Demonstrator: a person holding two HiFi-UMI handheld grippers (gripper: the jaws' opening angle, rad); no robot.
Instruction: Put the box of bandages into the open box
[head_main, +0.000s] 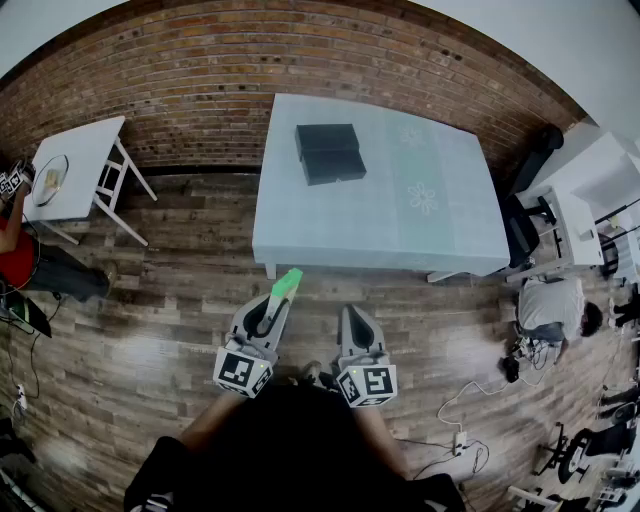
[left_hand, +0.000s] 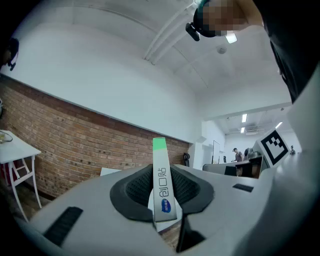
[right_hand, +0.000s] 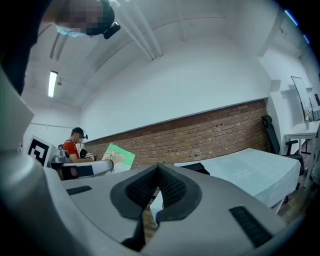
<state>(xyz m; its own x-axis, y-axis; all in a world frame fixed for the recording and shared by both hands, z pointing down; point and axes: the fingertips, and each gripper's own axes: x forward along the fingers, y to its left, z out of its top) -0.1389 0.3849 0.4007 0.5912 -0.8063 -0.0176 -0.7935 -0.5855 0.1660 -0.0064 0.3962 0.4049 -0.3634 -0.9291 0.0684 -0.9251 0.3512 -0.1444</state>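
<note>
Bandage box (left_hand: 162, 180) clamped in the left gripper (head_main: 272, 310).
Right gripper (right_hand: 158, 170) jaws pressed together, empty; dark open box (head_main: 328, 152) sits well away on the tabletop (head_main: 420, 225).

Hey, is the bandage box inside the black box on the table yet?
Out. The left gripper holds the bandage box over the floor, short of the table and black box.
</note>
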